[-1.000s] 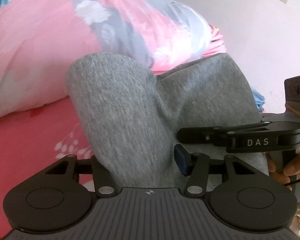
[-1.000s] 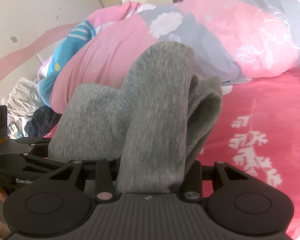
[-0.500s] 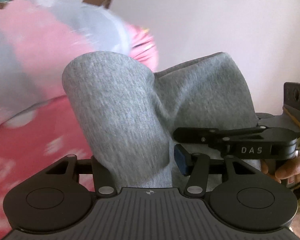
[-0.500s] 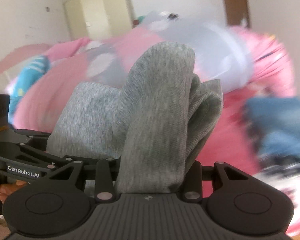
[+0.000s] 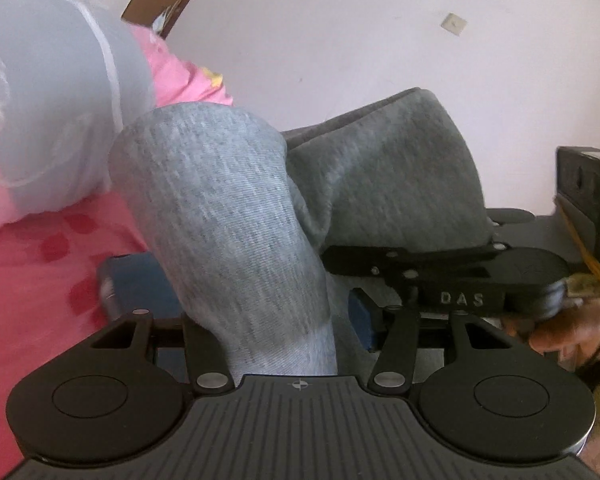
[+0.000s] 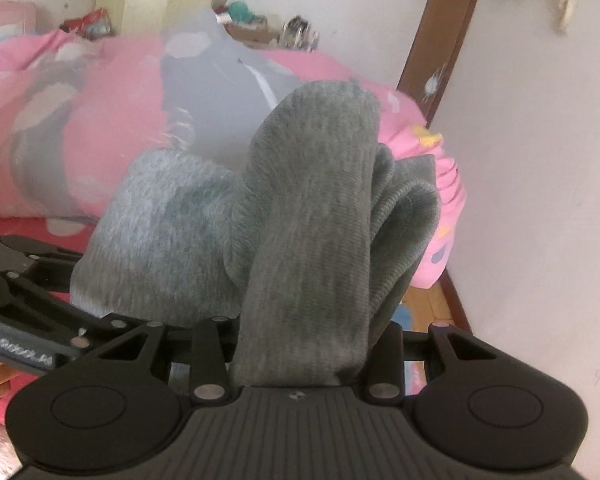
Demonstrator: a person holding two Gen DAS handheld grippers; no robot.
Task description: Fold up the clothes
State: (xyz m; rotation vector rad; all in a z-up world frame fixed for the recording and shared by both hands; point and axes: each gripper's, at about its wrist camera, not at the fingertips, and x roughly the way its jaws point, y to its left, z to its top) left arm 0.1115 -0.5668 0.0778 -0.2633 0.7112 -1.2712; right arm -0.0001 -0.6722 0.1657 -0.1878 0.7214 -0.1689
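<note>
A pink bed sheet (image 5: 40, 280) with a bunched quilt (image 6: 120, 120) is seen beyond and below both sets of jaws; a white wall (image 6: 540, 160) fills the space past them on the right-hand side. Above the sheet, a folded grey garment (image 5: 228, 216) is held up off the bed, one thick roll of it rising forward out of the left gripper (image 5: 280, 344), whose jaws are closed upon that cloth; the other end, also doubled into several layers (image 6: 312, 216), stands up between the jaws of the right gripper (image 6: 300, 360), which are likewise clamped on it. Between the two grips the cloth is seen to sag in a short span; the grippers are close together, side by side. A dark blue item (image 5: 140, 280) lies just beyond the left jaws, low on the sheet; what it is cannot be told.

The bundle is judged to be in carriage; both grips should be kept firm and level, so that the layers are not let slip apart; the span between the jaws should be kept neither stretched nor slack; the bundle should be lowered flat before either grip is eased.
</note>
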